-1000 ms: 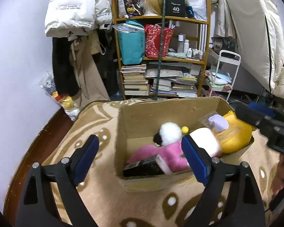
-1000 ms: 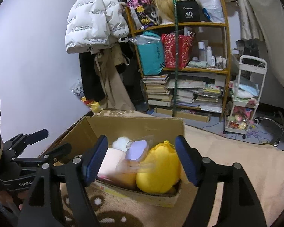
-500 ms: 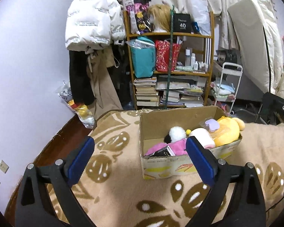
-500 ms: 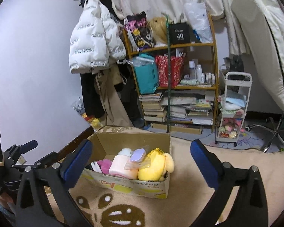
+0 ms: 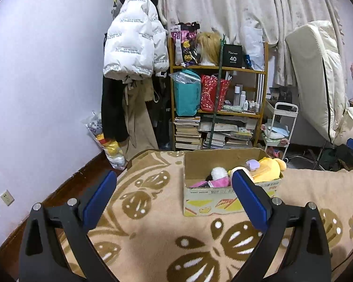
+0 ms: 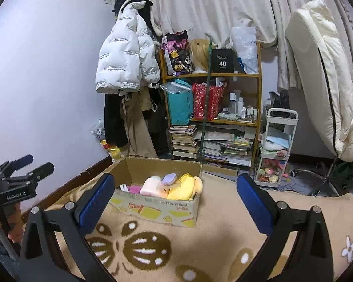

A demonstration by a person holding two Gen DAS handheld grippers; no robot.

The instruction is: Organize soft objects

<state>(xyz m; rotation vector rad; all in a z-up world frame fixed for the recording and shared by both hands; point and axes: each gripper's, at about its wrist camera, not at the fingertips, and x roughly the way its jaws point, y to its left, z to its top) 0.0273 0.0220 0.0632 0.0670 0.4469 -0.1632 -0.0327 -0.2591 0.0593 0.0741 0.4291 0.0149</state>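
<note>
A cardboard box (image 5: 214, 201) (image 6: 157, 208) stands on the tan patterned blanket (image 5: 167, 242). In it lie a yellow plush (image 5: 269, 170) (image 6: 186, 185), a pink soft toy (image 5: 217, 183) (image 6: 150, 186), a white pom-pom toy (image 5: 218, 172) and a small lilac pouch (image 6: 169, 178). My left gripper (image 5: 174, 195) is open and empty, well back from the box. My right gripper (image 6: 176, 195) is open and empty, also back from the box. The left gripper also shows in the right wrist view (image 6: 23, 164) at the far left.
A wooden shelf (image 5: 217, 108) with books, bags and bottles stands behind the box. Coats (image 5: 131, 54) hang on the wall to its left. A white trolley (image 6: 274, 150) and an upright mattress (image 6: 322, 75) stand on the right. A plastic bag of toys (image 5: 108, 144) lies by the wall.
Both grippers have drawn back and up from the box, which now looks smaller and farther. The right gripper's jaws have opened wider. The toys in the box have not moved.
</note>
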